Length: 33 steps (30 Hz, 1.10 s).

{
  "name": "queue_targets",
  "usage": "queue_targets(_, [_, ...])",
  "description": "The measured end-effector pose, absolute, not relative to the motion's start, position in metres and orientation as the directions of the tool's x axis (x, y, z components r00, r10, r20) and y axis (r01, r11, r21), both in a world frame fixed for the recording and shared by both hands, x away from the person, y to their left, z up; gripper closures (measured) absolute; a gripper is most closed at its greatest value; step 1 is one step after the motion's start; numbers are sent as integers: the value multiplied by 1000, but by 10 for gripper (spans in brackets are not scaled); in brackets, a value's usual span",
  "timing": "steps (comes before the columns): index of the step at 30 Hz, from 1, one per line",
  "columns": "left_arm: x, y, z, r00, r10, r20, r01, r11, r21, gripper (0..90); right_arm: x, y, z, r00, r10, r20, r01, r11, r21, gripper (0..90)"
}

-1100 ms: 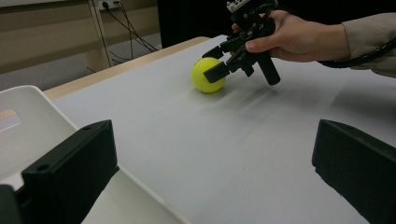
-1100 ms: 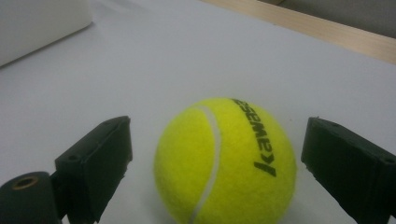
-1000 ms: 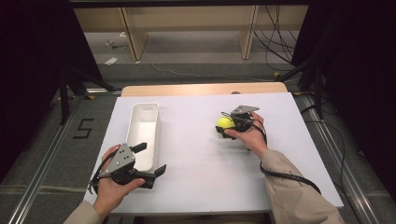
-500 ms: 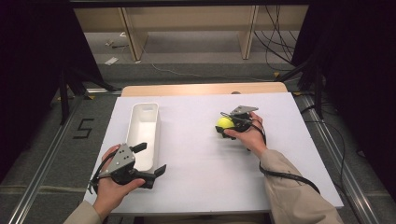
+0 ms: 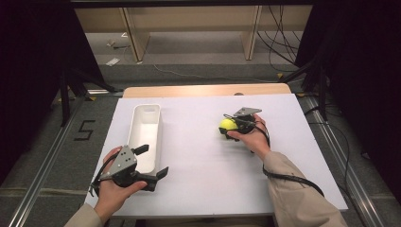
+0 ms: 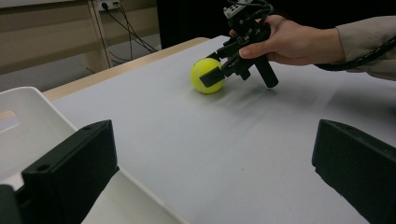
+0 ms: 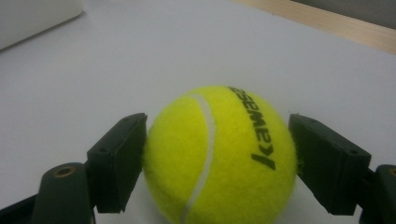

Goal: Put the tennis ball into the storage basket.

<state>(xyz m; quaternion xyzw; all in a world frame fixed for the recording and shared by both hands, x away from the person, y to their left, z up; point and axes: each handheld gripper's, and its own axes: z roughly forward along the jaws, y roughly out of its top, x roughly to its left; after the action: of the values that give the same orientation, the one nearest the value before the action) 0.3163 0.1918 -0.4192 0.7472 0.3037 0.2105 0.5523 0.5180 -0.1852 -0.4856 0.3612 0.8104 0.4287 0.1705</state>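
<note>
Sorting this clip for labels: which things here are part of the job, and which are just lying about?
Part of the job:
- tennis ball, clamped by the right gripper, whose jaws have just been closing
- white bin
- left gripper, open

Lying about:
- cables on the floor

White table (image 5: 198, 189), long white bin (image 5: 144, 135) left, yellow tennis ball (image 5: 227, 125) right

Beige sleeves (image 5: 302, 198) on both forearms; each hand carries a black two-jaw gripper topped by a grey three-cornered plate (image 5: 124, 161), trailing black cable (image 5: 293, 177)
</note>
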Motion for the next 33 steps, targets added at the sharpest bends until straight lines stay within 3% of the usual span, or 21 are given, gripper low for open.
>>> queue_targets(33, [316,192,-419,727,687,-20,219,-204,954,0,517,-189,-471,-671,741,33,418,342,842,272])
